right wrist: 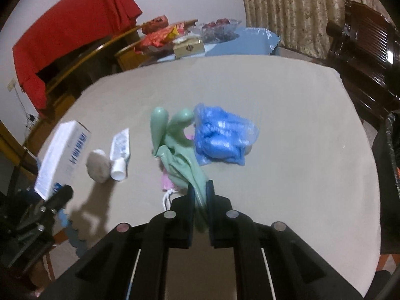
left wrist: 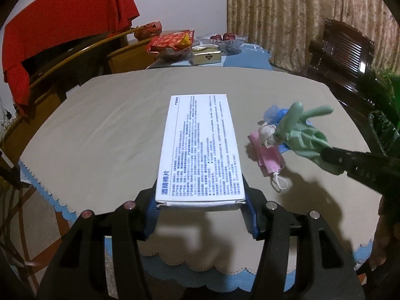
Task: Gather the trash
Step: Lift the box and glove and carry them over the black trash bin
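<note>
Box [left wrist: 200,147] in L gripper [left wrist: 200,215]; R gripper [right wrist: 200,197] pinches green glove [right wrist: 175,145].

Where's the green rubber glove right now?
The green rubber glove hangs pinched in the right gripper, lifted over the table, just left of the blue plastic bundle and above the pink face mask.

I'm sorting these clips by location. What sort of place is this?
Most likely a home dining or living room: a cloth-covered table with a scalloped blue edge, a glass bowl of red fruit beside red snack bags, patterned beige curtains, and a dark carved wooden chair.
</note>
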